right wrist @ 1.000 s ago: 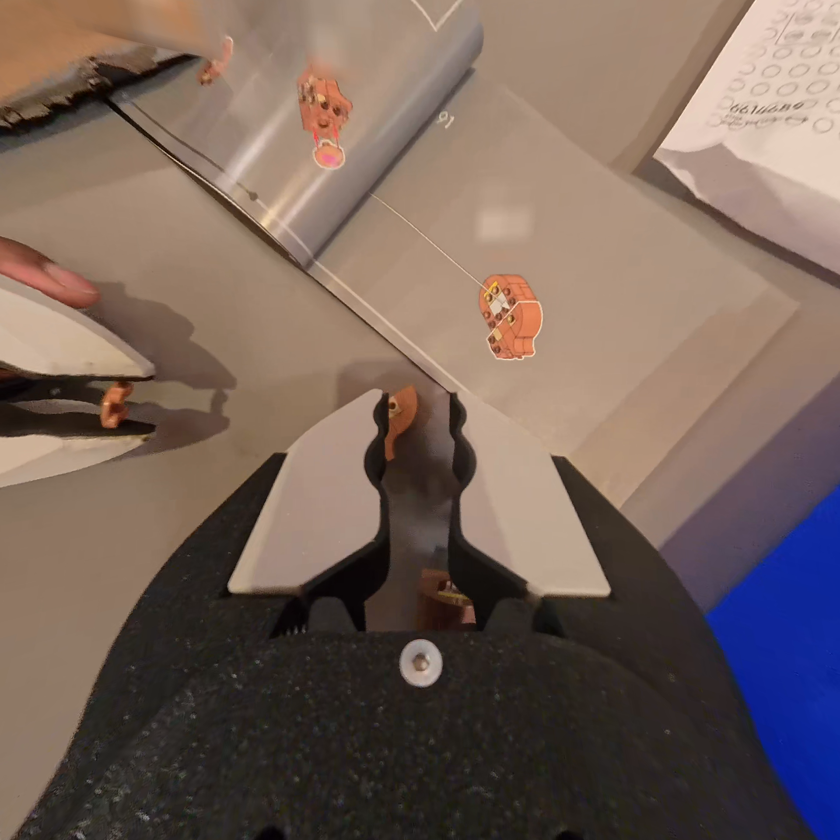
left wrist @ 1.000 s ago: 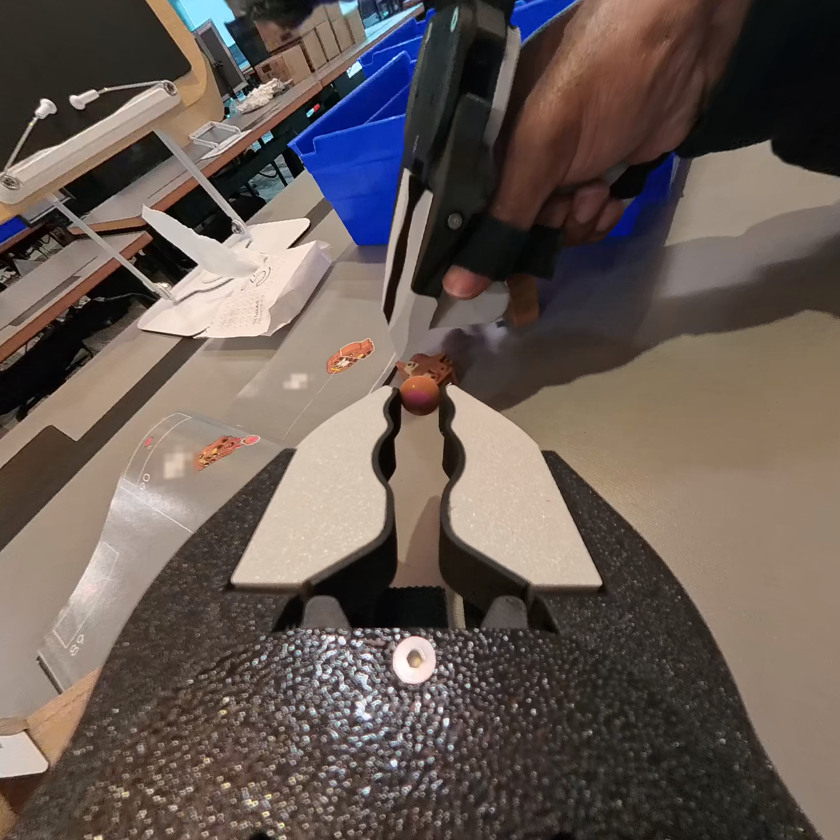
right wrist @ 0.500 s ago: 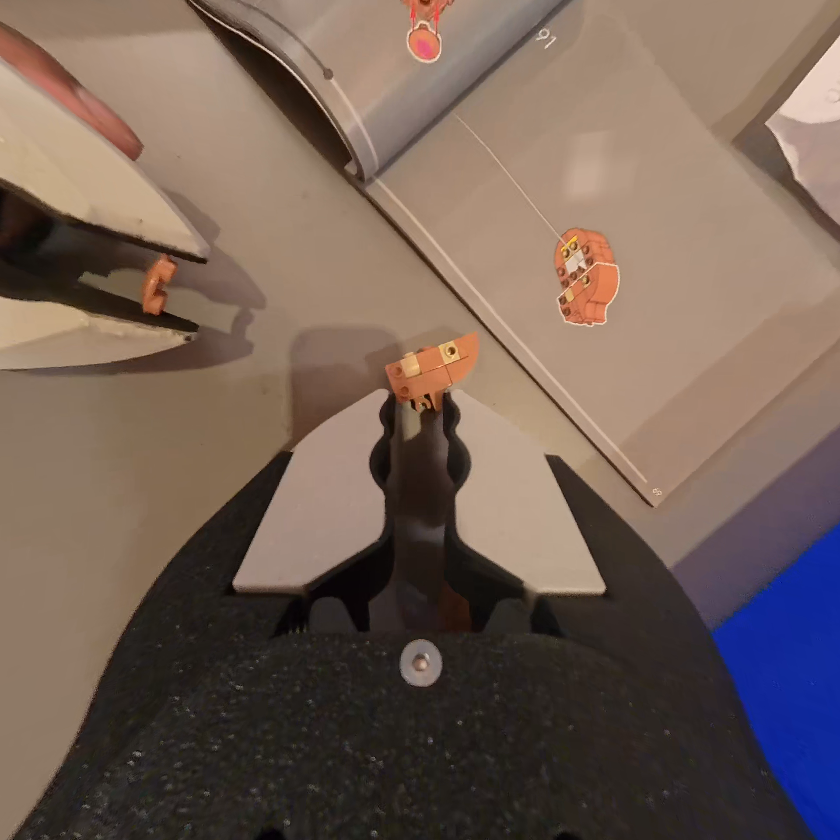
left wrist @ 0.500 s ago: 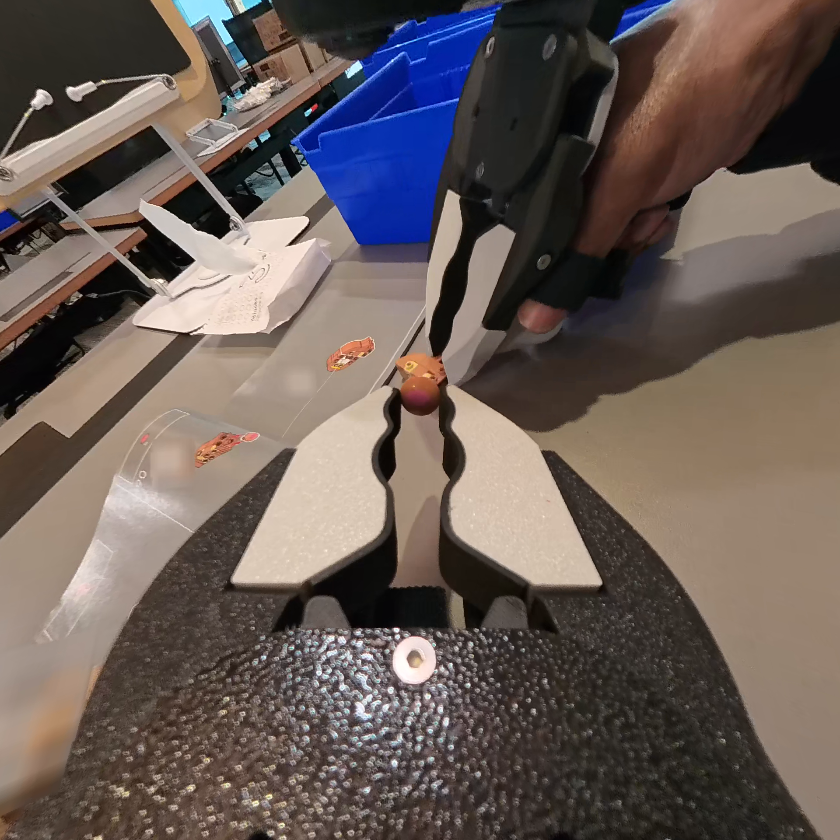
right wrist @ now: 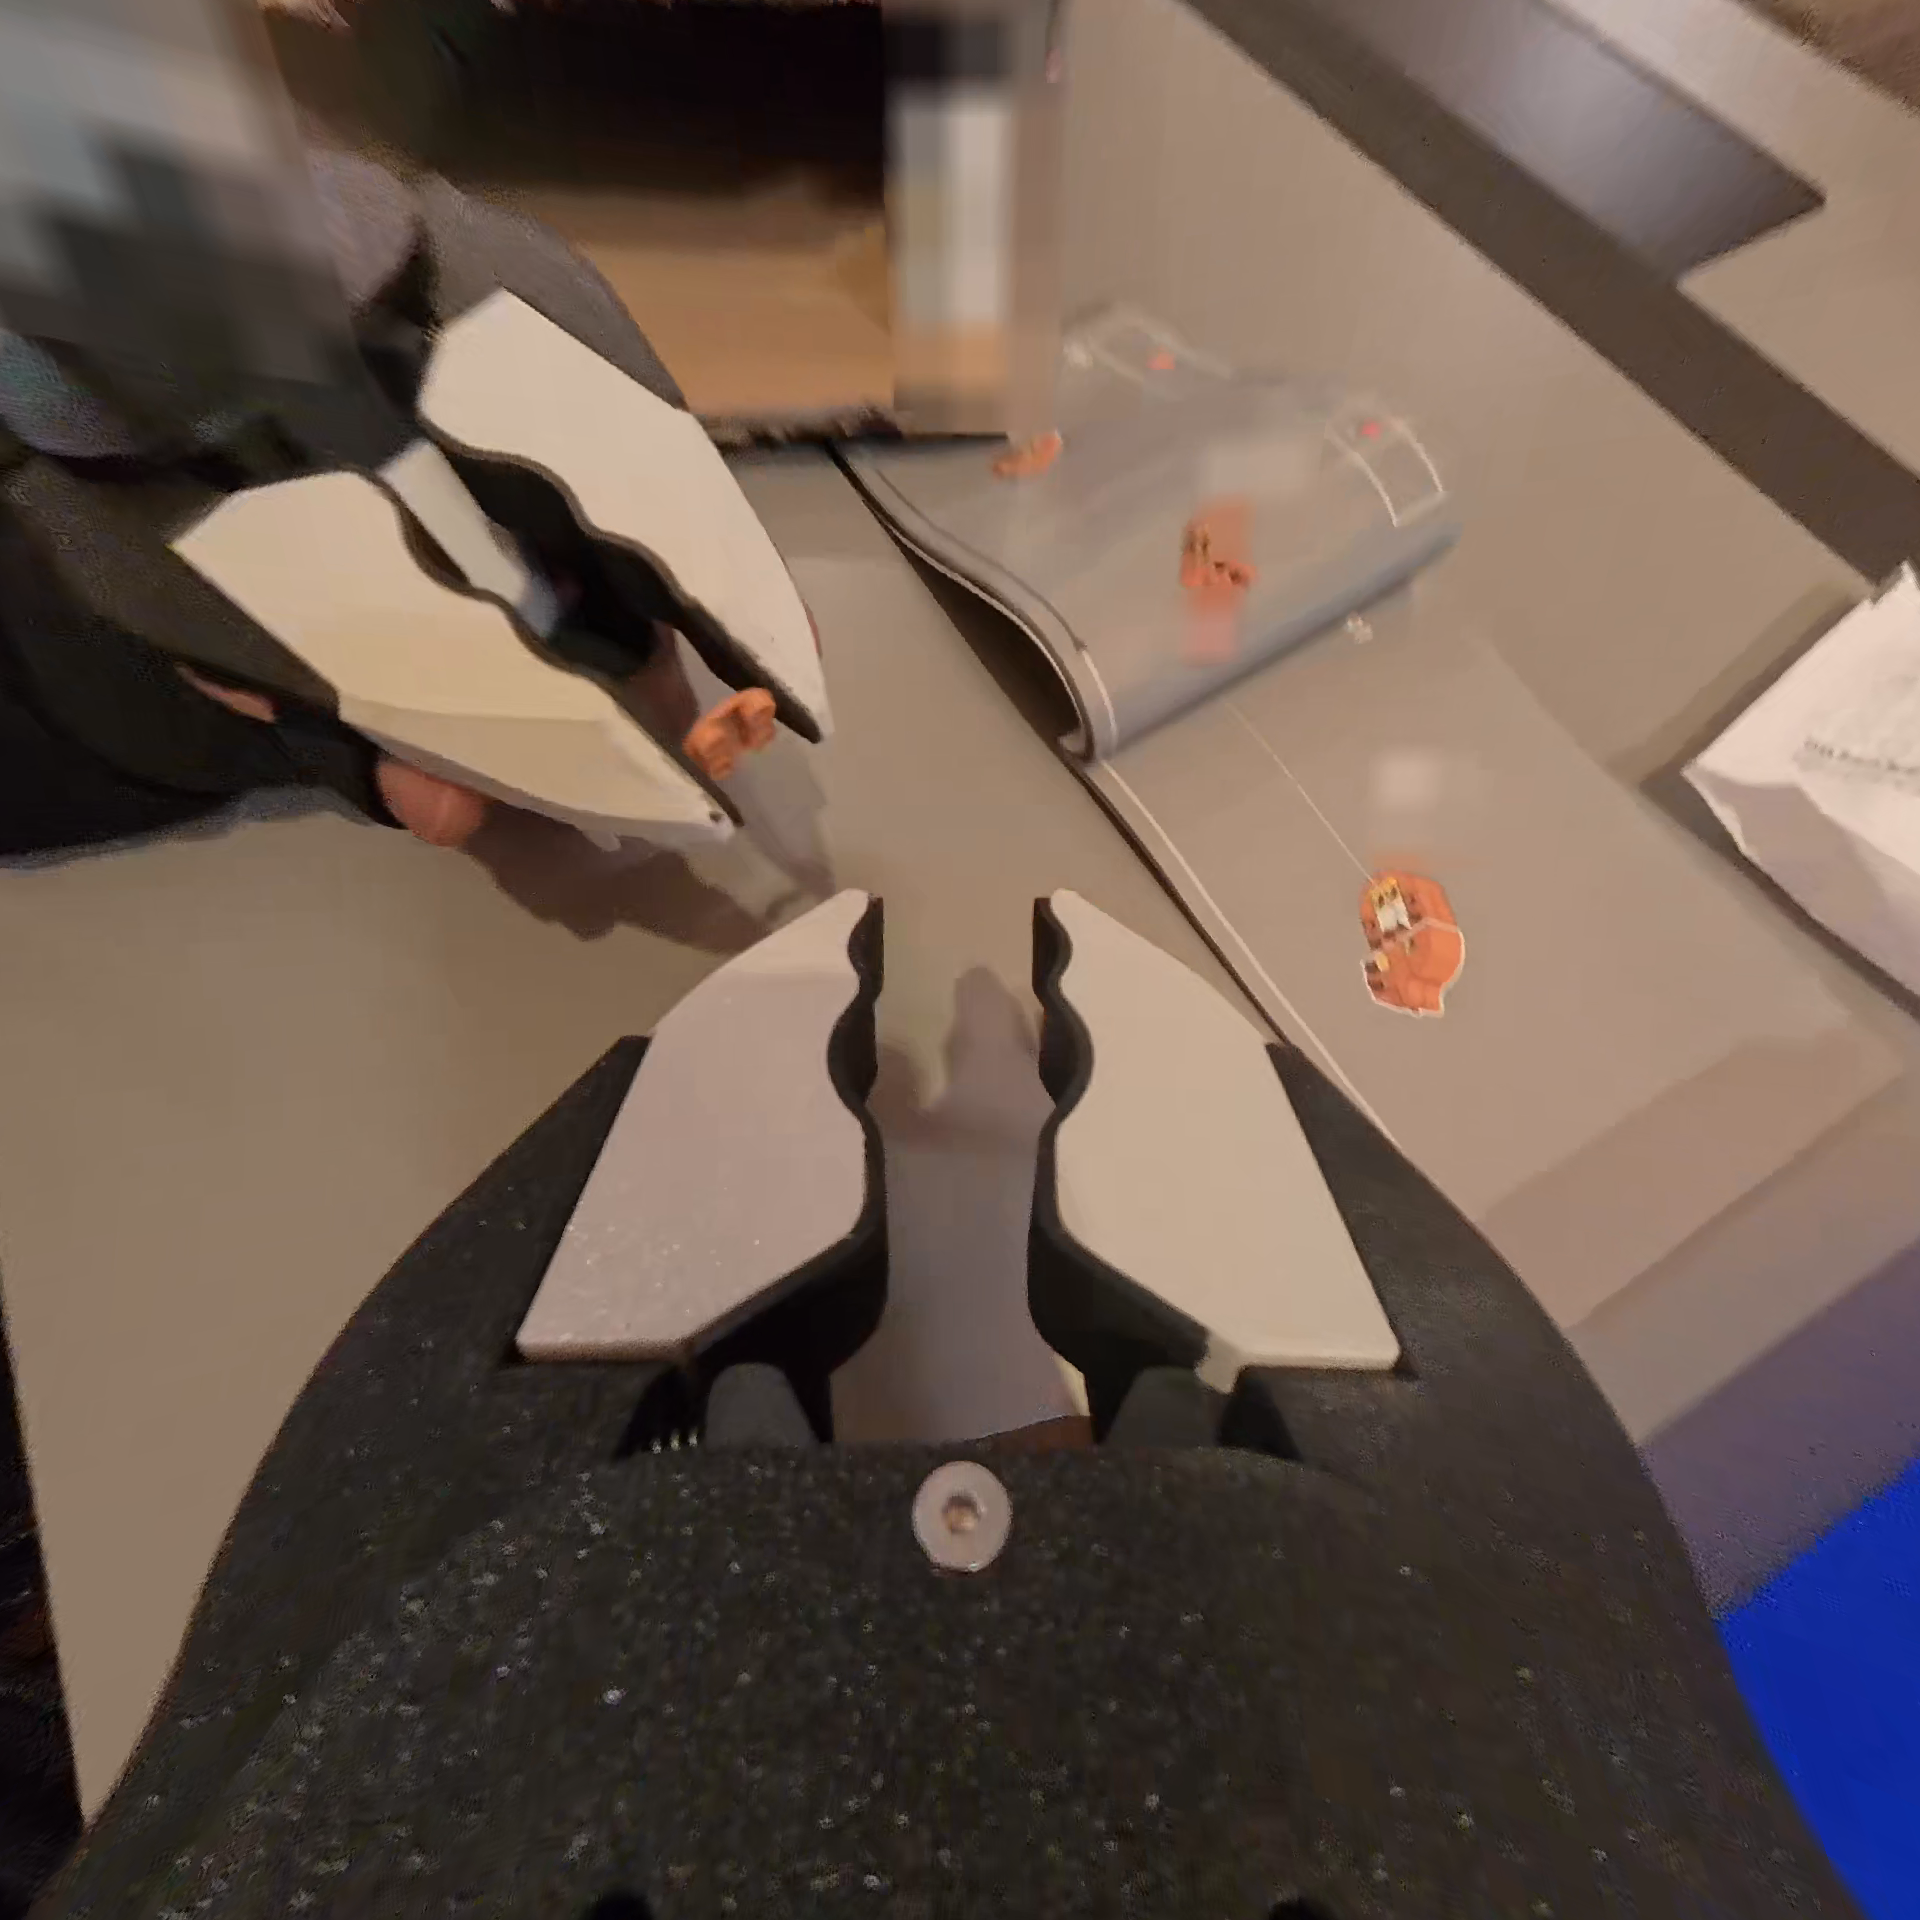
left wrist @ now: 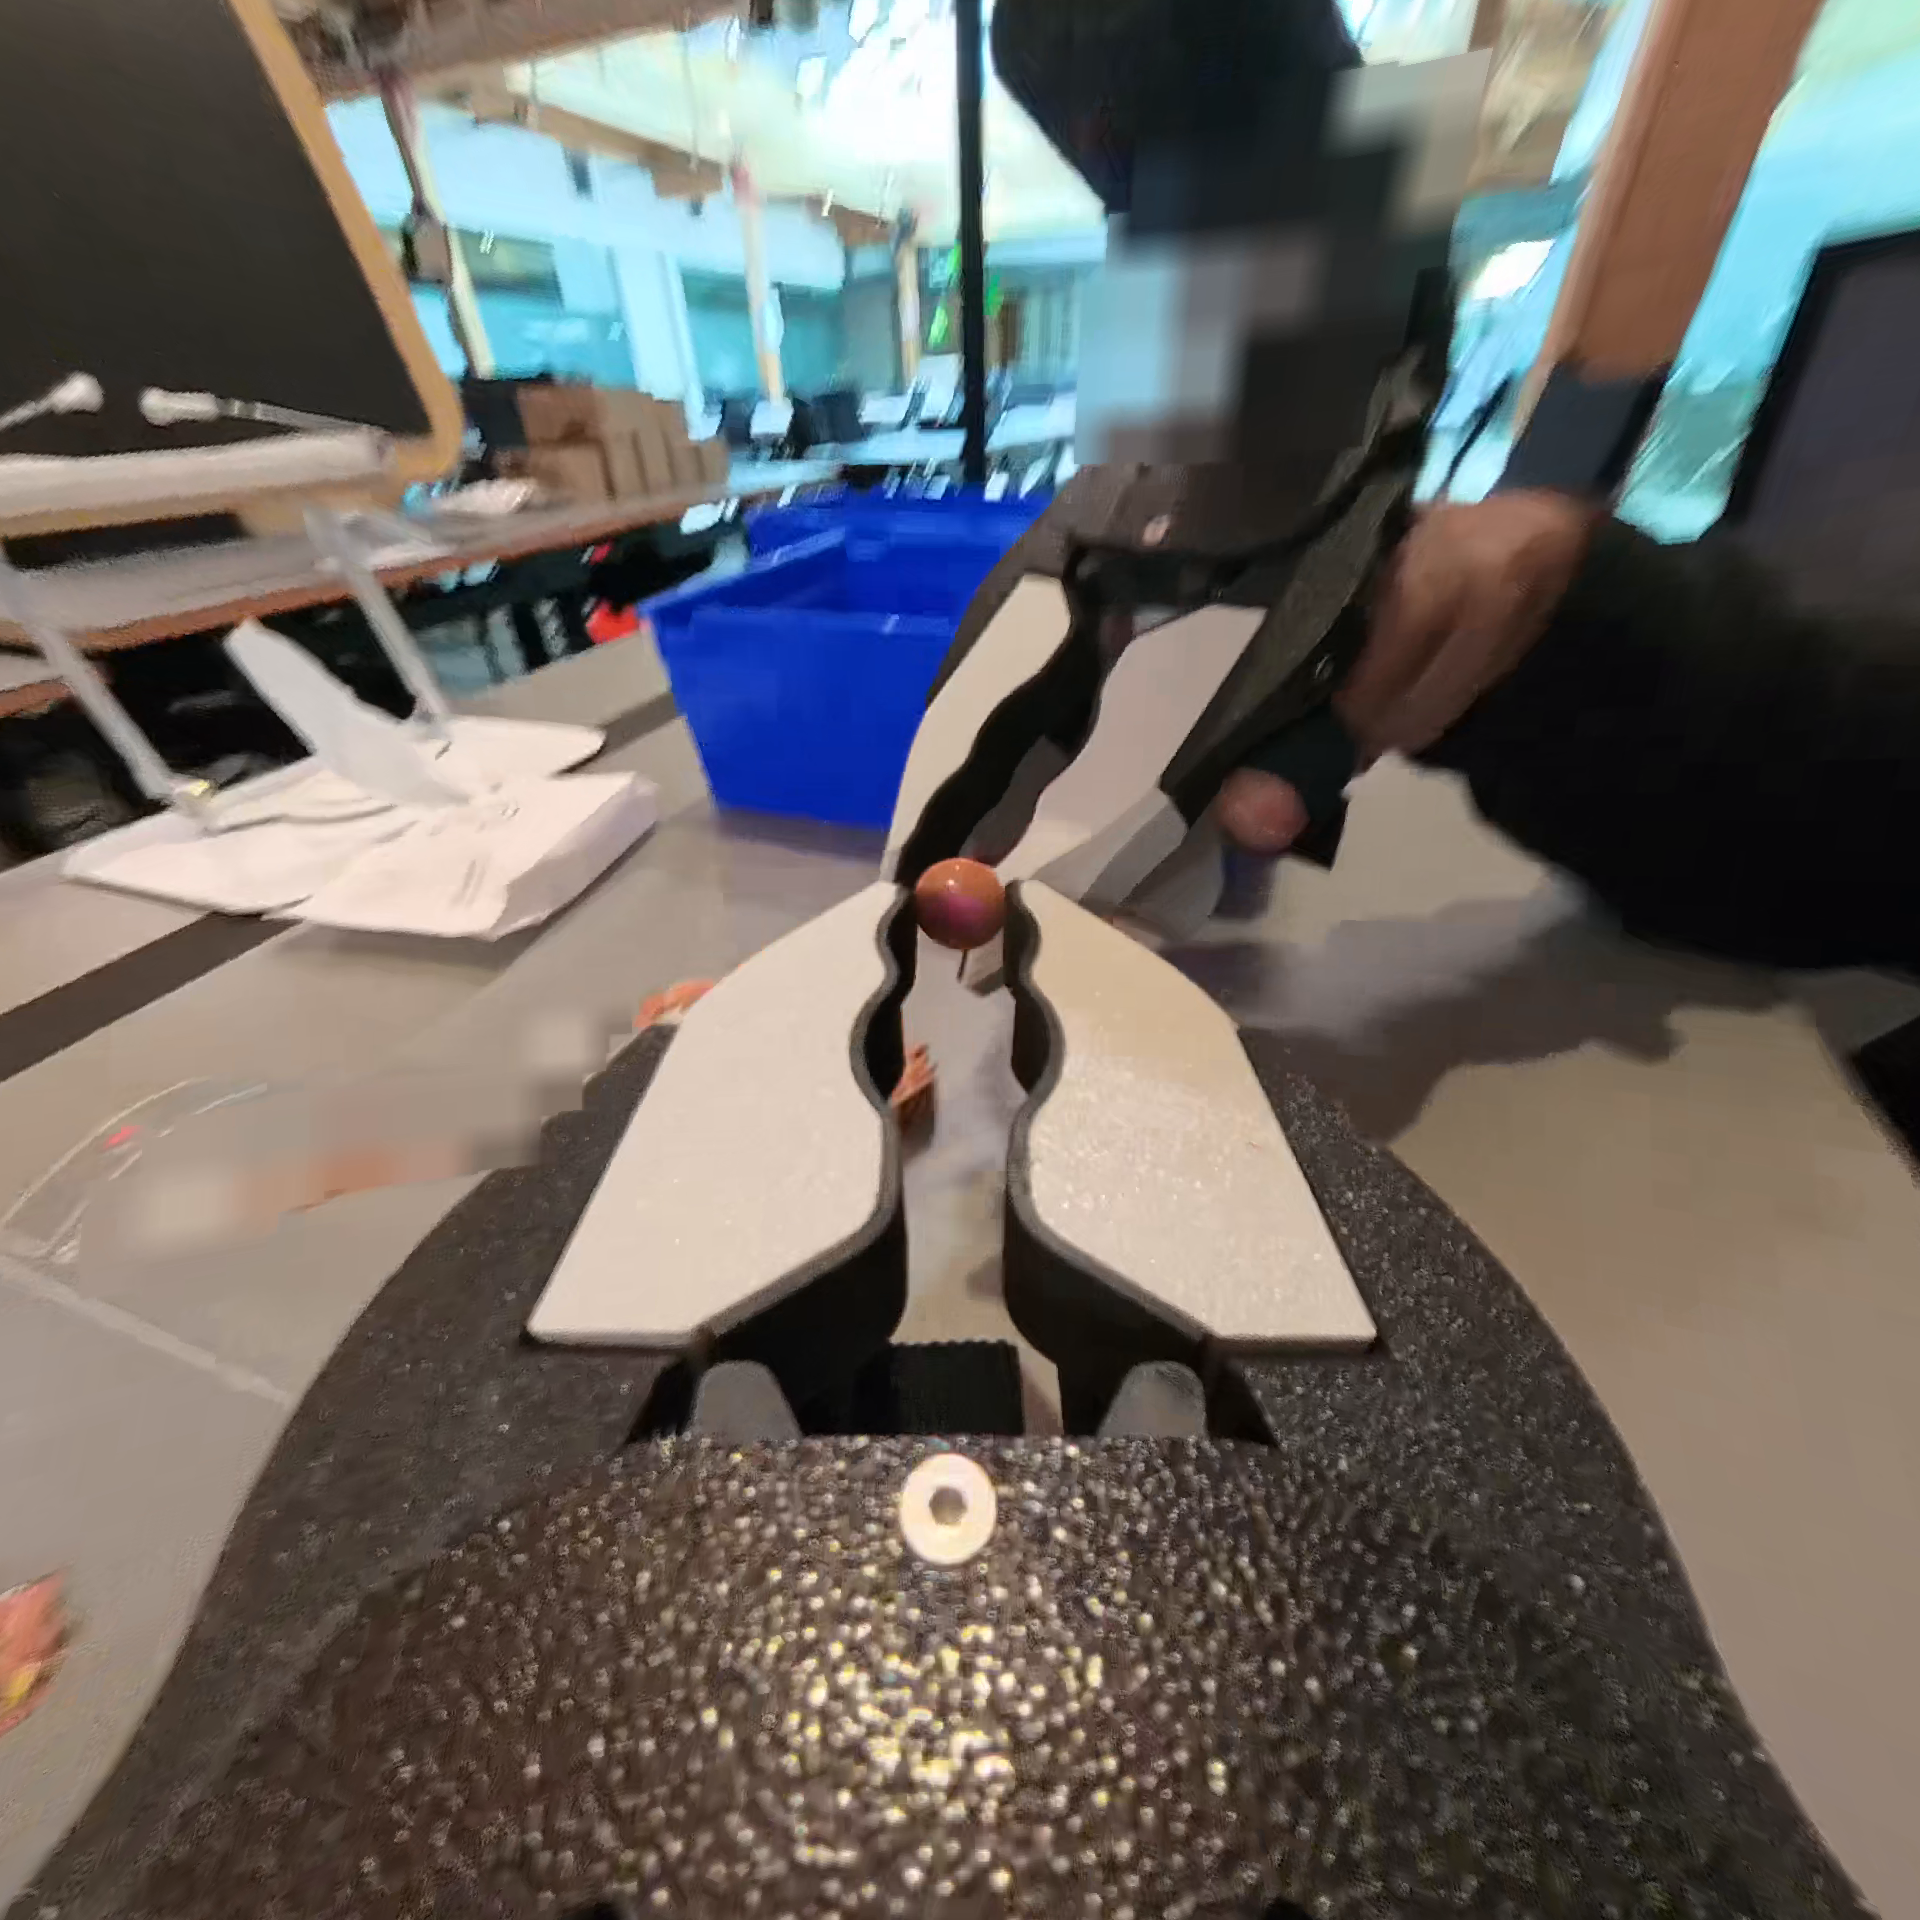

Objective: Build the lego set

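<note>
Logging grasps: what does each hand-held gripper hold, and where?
Left hand-held gripper: small orange-brown rounded piece, pinched at the fingertips. Right hand-held gripper: nothing, jaws apart over the grey table.

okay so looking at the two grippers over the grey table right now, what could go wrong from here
1. The left gripper pinches a small rounded orange-brown piece only at its very fingertips, so a nudge might roll it out.
2. The right gripper is open and holds nothing, close to the left one; their tips could bump and knock the piece loose.
3. A dropped piece could land on the open grey instruction booklet and be mistaken for its printed orange pictures.
</note>
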Demonstrator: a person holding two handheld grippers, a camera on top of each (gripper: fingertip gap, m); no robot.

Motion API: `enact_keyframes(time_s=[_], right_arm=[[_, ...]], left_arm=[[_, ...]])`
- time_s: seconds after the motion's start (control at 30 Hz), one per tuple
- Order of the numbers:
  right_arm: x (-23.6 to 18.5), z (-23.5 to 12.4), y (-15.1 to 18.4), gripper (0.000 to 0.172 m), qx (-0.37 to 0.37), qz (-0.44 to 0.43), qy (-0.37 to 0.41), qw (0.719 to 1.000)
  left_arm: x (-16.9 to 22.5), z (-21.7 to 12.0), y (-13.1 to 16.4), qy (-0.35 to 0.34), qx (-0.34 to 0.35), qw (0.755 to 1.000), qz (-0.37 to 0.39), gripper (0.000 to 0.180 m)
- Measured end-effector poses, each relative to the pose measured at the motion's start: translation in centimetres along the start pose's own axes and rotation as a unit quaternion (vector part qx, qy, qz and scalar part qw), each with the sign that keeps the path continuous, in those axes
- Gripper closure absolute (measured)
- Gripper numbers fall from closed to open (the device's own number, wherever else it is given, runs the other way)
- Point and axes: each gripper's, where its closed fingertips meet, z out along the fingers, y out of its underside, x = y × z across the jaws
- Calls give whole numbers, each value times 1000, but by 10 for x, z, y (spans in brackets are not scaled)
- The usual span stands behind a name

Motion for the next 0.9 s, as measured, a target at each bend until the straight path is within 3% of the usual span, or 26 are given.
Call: enact_keyframes(time_s=[0.03, 0.23, 0.37, 0.5, 0.6, 0.7, 0.8, 0.9], right_arm=[[-2, -3, -4, 145, 14, -1, -5, 1000], [17, -4, 5, 146, -4, -63, 57, 996], [19, -1, 10, 144, -17, -99, 67, 993], [13, -4, -2, 144, 24, -148, 73, 986], [-4, -11, -15, 145, 76, -153, 33, 985], [-19, -16, -22, 150, 107, -51, -58, 991], [-35, -21, -23, 151, 110, 44, -166, 979], [-40, -22, -22, 155, 111, 90, -212, 967]], left_arm=[[3, -3, -9, 17, 31, 999, -16, 165], [20, -23, -43, 144, 152, 971, -112, 165], [19, -33, -52, 181, 198, 949, -166, 165], [15, -36, -54, 184, 211, 942, -186, 165], [13, -29, -47, 131, 176, 969, -111, 165], [15, -17, -33, 43, 98, 993, 54, 165], [20, -10, -24, 0, 47, 984, 174, 165], [26, -7, -20, 2, 39, 980, 193, 165]])
